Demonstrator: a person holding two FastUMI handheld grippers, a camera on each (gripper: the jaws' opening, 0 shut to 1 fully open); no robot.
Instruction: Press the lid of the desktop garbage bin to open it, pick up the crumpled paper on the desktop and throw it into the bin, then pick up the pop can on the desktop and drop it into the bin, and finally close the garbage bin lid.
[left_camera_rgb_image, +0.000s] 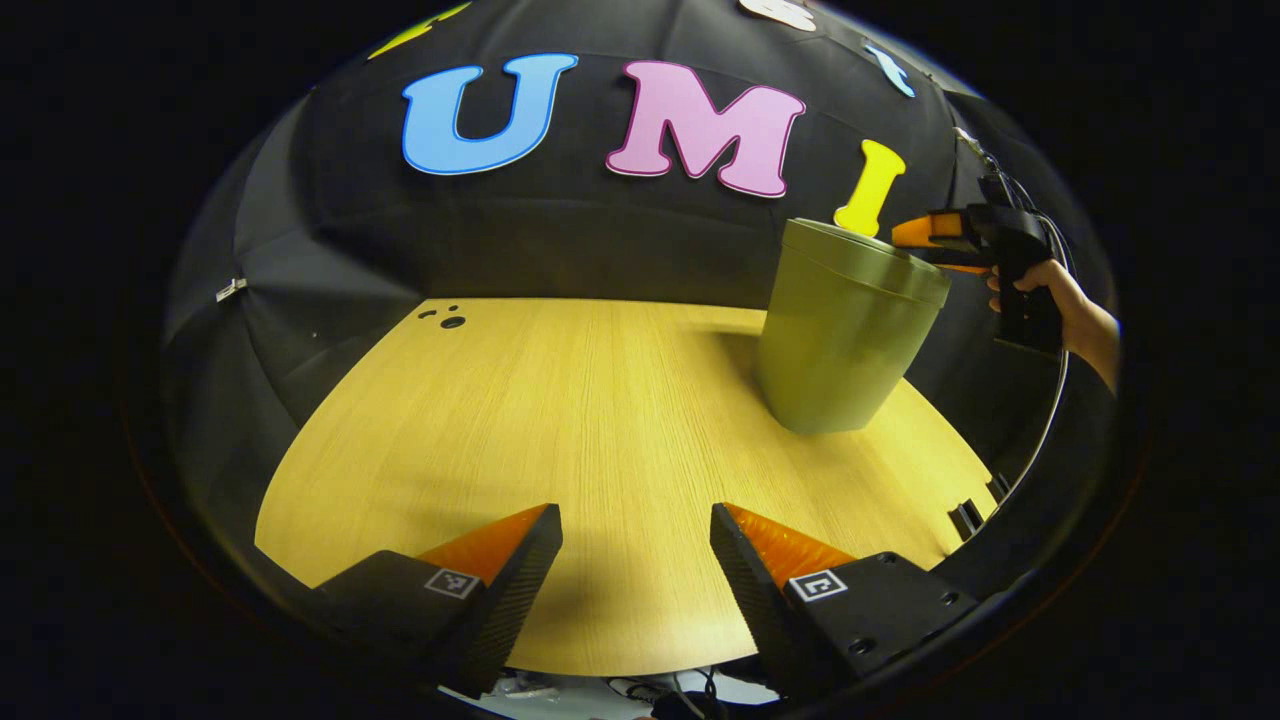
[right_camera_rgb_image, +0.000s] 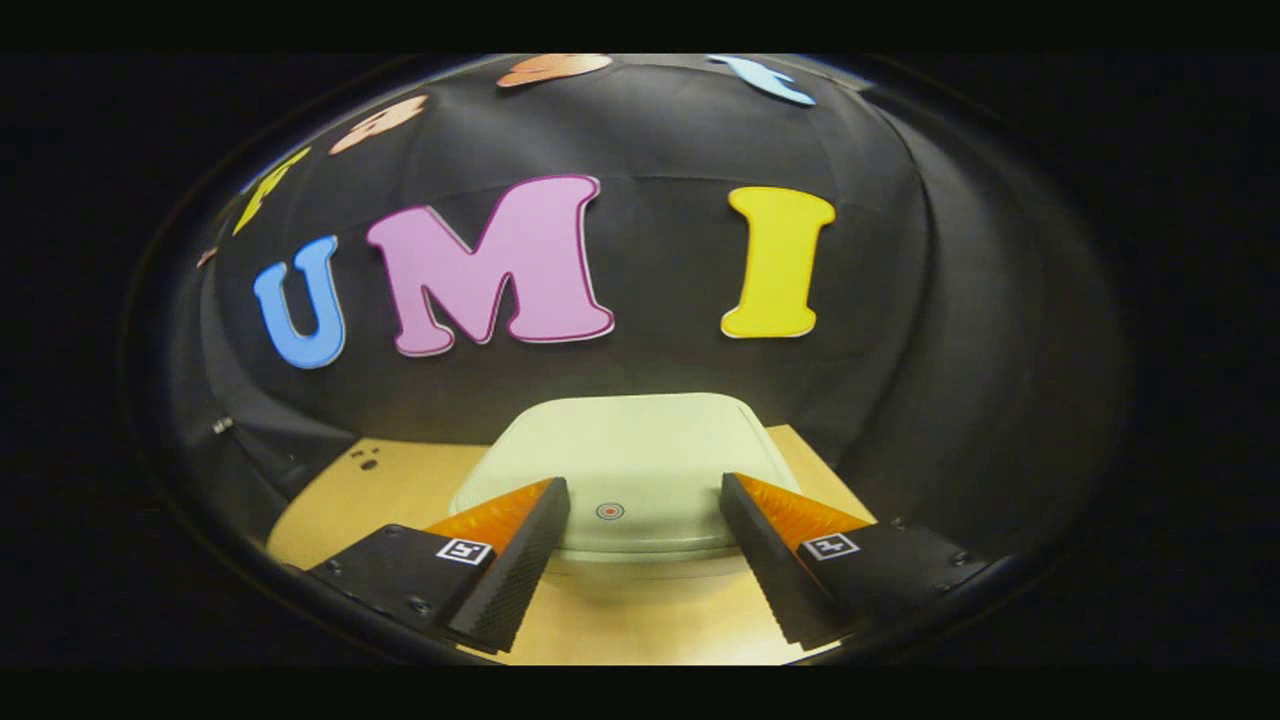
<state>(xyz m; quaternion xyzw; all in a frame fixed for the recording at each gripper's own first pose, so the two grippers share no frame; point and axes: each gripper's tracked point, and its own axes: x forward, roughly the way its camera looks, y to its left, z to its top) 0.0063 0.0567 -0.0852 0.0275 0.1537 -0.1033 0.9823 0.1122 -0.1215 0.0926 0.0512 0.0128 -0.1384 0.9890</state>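
A green garbage bin (left_camera_rgb_image: 840, 335) stands on the wooden table at the right, its lid (left_camera_rgb_image: 865, 258) down. My left gripper (left_camera_rgb_image: 635, 525) hovers open over the table's near edge, nothing between its fingers. Beside the bin's top right, a hand holds the right gripper (left_camera_rgb_image: 925, 235) level with the lid. In the right gripper view, my right gripper (right_camera_rgb_image: 645, 500) is open just above the pale closed lid (right_camera_rgb_image: 625, 455). A small round red mark (right_camera_rgb_image: 609, 511) on the lid sits between the fingers.
The wooden table (left_camera_rgb_image: 600, 420) stretches wide to the left of the bin. A few small dark holes (left_camera_rgb_image: 448, 318) sit near its far left corner. Black cloth walls close the booth behind and at both sides.
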